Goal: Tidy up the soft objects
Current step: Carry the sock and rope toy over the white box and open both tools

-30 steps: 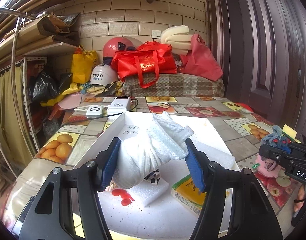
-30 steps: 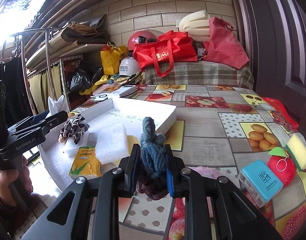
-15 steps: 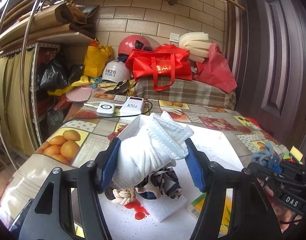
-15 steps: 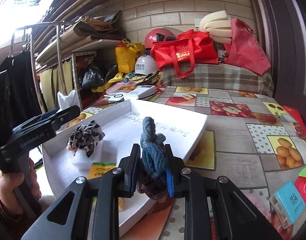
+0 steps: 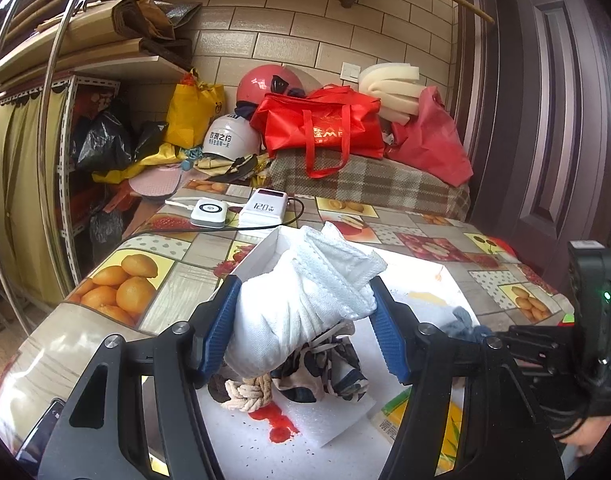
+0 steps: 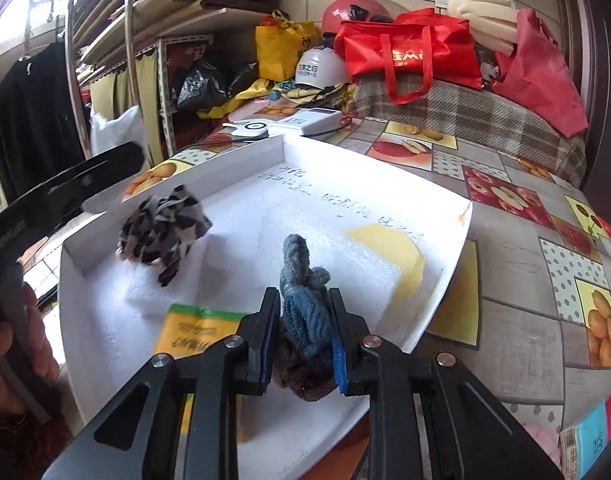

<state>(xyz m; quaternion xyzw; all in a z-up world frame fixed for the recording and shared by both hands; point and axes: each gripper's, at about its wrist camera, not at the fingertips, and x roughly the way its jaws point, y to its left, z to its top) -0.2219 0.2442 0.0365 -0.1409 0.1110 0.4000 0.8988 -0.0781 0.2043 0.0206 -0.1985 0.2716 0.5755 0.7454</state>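
Left wrist view: left gripper, black arms with ribbed blue pads, clamped on a white cloth roll, a plump bundle of woven, quilted fabric with stitched hems, held above the near end of a white foam tray. Beneath the roll, inside the tray: a cream braided rope knot, coarse and twisted; beside it and touching, a crumpled patterned fabric scrunchie in cream and dark blotches, resting on a white foam block with a grainy surface; a red stain on the tray floor; a flat yellow-green packet at the right. The tray sits on a table covered in glossy fruit-print oilcloth. Behind the tray, a white power bank and a white rounded charger, cabled. Right wrist view: right gripper, same black arms and blue pads, closed on a blue knitted item, ribbed yarn standing upright between the jaws, with a brown knitted mass hanging under it, over the tray's near edge. In the tray: the scrunchie on its foam block, a second, larger white foam slab, the packet. The left gripper's black arm shows at the left edge.
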